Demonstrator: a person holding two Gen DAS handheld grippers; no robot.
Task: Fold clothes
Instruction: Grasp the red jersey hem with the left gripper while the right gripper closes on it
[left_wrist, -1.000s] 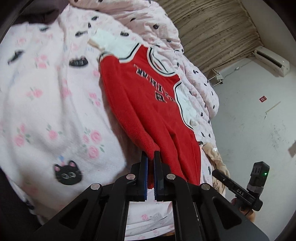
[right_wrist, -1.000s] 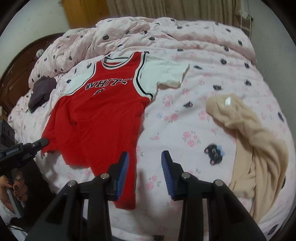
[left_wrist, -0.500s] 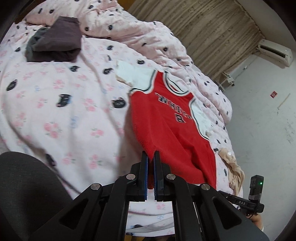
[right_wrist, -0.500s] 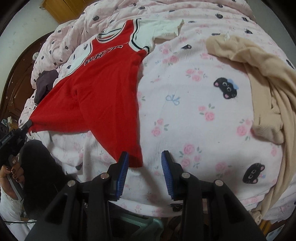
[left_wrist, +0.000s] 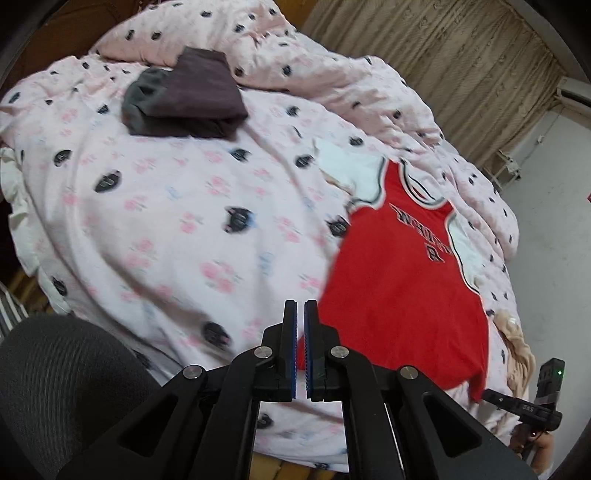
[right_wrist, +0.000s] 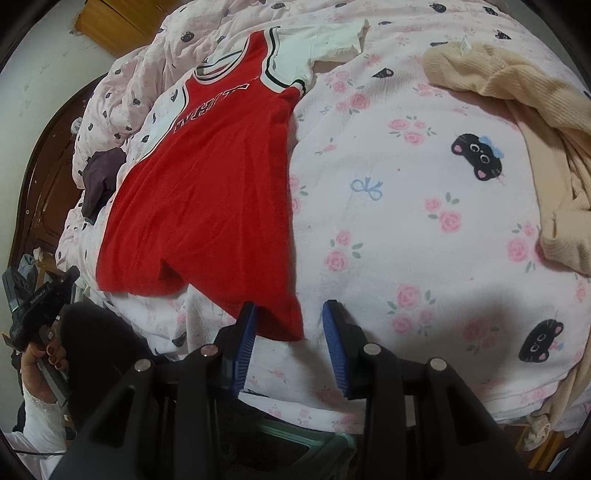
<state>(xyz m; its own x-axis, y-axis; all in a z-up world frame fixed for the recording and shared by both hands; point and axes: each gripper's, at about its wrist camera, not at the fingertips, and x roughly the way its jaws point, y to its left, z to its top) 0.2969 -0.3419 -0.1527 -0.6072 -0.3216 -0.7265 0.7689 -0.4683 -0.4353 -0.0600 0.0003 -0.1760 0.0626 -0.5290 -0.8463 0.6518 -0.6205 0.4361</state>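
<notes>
The left gripper (left_wrist: 300, 314) had its blue pads nearly together at the lower hem corner of the red jersey (left_wrist: 402, 295); whether cloth was pinched could not be confirmed. The jersey lay flat on the pink quilt (left_wrist: 166, 221). A folded dark garment (left_wrist: 184, 99) rested well apart, beyond it.

jersey (right_wrist: 207, 192): red matt knit cloth | duvet (right_wrist: 406, 221): soft printed cotton | sweater (right_wrist: 546, 122): beige ribbed knit
</notes>
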